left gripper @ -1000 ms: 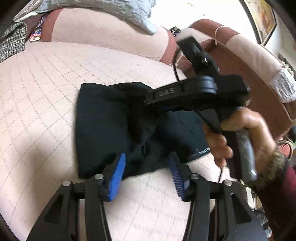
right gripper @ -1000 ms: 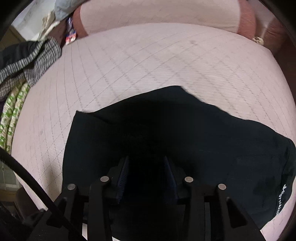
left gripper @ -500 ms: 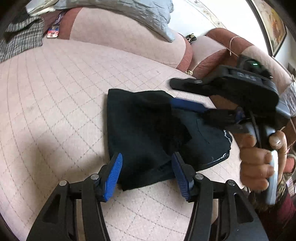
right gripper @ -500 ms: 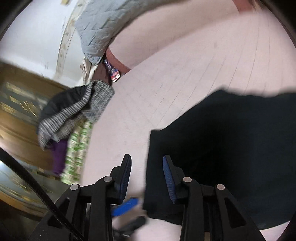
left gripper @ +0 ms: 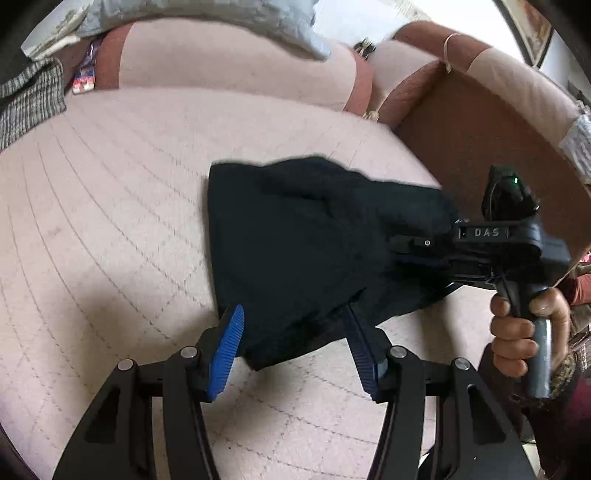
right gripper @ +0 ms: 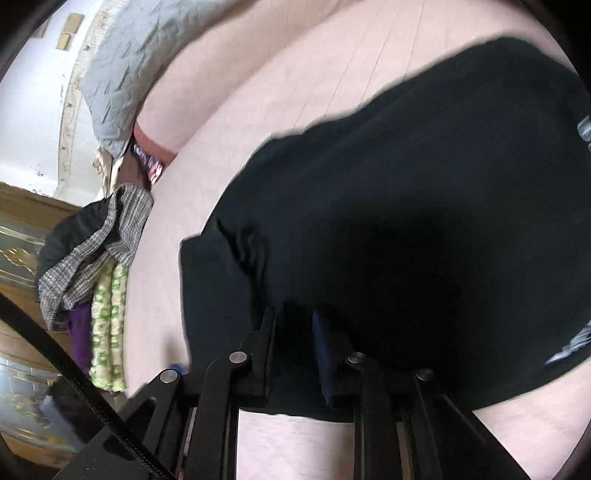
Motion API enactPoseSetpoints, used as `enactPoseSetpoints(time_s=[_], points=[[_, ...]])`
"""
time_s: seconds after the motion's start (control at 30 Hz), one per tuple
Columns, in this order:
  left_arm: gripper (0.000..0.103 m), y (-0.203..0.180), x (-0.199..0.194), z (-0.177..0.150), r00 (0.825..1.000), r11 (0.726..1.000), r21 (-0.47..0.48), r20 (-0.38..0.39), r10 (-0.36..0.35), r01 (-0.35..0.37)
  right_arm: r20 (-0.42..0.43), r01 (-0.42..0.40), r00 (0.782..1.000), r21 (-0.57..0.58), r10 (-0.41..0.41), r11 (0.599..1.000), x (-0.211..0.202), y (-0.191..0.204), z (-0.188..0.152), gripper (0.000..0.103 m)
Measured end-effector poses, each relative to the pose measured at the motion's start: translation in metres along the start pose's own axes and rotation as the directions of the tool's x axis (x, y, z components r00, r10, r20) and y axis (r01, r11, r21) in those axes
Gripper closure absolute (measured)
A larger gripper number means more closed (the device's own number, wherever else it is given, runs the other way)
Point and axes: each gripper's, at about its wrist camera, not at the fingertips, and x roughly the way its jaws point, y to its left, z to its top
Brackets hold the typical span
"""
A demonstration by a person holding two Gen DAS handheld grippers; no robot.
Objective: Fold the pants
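Black pants (left gripper: 295, 240) lie folded in a bundle on the pink quilted sofa seat (left gripper: 110, 221). My left gripper (left gripper: 293, 347) stands open at the near edge, and the bundle's near corner lies between its blue pads (left gripper: 225, 350) without being pinched. My right gripper (left gripper: 402, 254) comes in from the right, held by a person's hand (left gripper: 517, 332). In the right wrist view the right gripper (right gripper: 295, 332) has its jaws closing on a bunch of the pants (right gripper: 406, 203), and dark fabric fills the gap between them.
The sofa back (left gripper: 221, 66) carries a grey quilted blanket (left gripper: 221, 14). A brown armrest (left gripper: 480, 140) rises at the right. A grey tweed garment (right gripper: 92, 251) and green-patterned cloth (right gripper: 107, 332) are piled at the seat's left end.
The right gripper swung off the middle of the pants to their right edge, rolled, and narrowed around fabric. The left gripper stayed at the near corner.
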Motion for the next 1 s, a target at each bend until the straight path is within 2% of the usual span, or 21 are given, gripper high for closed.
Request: enactPoseSetpoints(time_s=[0.07, 0.13, 0.23, 0.3, 0.37, 0.4, 0.43, 0.5, 0.57, 0.6, 0.63, 0.73, 0.83, 1.0], points=[[0.048, -0.004, -0.004, 0.005, 0.999, 1.000, 0.022, 0.034, 0.006, -0.007, 0.050, -0.061, 0.997, 0.016, 0.060, 0.998, -0.015, 0.002, 0.006, 0.081], [0.048, -0.008, 0.001, 0.010, 0.999, 1.000, 0.030, 0.037, 0.007, -0.008, 0.069, -0.131, 0.989, 0.005, 0.131, 0.991, -0.019, 0.016, 0.013, 0.081], [0.048, -0.014, 0.022, 0.018, 1.000, 1.000, 0.016, 0.027, -0.014, 0.014, 0.018, -0.225, 0.974, -0.026, 0.226, 0.974, -0.003, 0.043, 0.029, 0.081], [0.048, -0.013, 0.037, 0.016, 1.000, 1.000, -0.003, -0.010, -0.006, 0.006, -0.040, -0.246, 0.969, -0.034, 0.245, 0.969, 0.020, 0.054, 0.039, 0.080], [0.048, -0.009, 0.049, 0.011, 0.999, 1.000, -0.028, -0.039, 0.000, -0.001, -0.069, -0.183, 0.981, -0.029, 0.180, 0.983, 0.046, 0.057, 0.049, 0.080], [0.048, -0.009, 0.049, 0.009, 1.000, 1.000, -0.022, -0.028, 0.002, -0.002, -0.065, -0.108, 0.992, -0.040, 0.106, 0.993, 0.060, 0.057, 0.055, 0.080], [0.048, -0.010, 0.047, 0.008, 1.000, 1.000, -0.011, -0.024, 0.004, -0.004, -0.056, -0.066, 0.996, -0.050, 0.063, 0.997, 0.069, 0.055, 0.058, 0.086], [0.048, -0.011, 0.043, 0.008, 0.999, 1.000, 0.002, -0.039, 0.015, -0.015, -0.014, -0.057, 0.998, -0.028, 0.057, 0.998, 0.070, 0.050, 0.066, 0.087], [0.048, -0.011, 0.034, 0.008, 0.999, 1.000, 0.008, -0.044, 0.018, -0.017, 0.073, -0.033, 0.997, 0.000, 0.033, 0.999, 0.052, 0.047, 0.067, 0.078], [0.047, -0.011, 0.029, 0.008, 0.999, 1.000, 0.015, -0.043, 0.025, -0.025, 0.119, -0.037, 0.992, -0.014, 0.038, 0.999, 0.035, 0.046, 0.065, 0.068], [0.047, -0.011, 0.024, 0.007, 0.999, 0.999, 0.023, -0.039, 0.038, -0.037, 0.138, -0.037, 0.990, -0.030, 0.040, 0.999, 0.022, 0.045, 0.064, 0.066], [0.046, -0.016, 0.011, 0.002, 0.996, 0.995, 0.045, -0.008, 0.086, -0.085, 0.212, 0.020, 0.977, -0.083, -0.001, 0.996, -0.018, 0.038, 0.043, 0.065], [0.045, -0.025, 0.004, -0.004, 0.993, 0.991, 0.058, 0.009, 0.121, -0.121, 0.276, 0.070, 0.960, -0.084, -0.044, 0.994, -0.055, 0.017, 0.015, 0.064], [0.045, -0.045, -0.003, -0.010, 0.983, 0.976, 0.121, 0.025, 0.182, -0.183, 0.378, 0.198, 0.912, -0.070, -0.158, 0.978, -0.087, -0.007, -0.034, 0.063]])
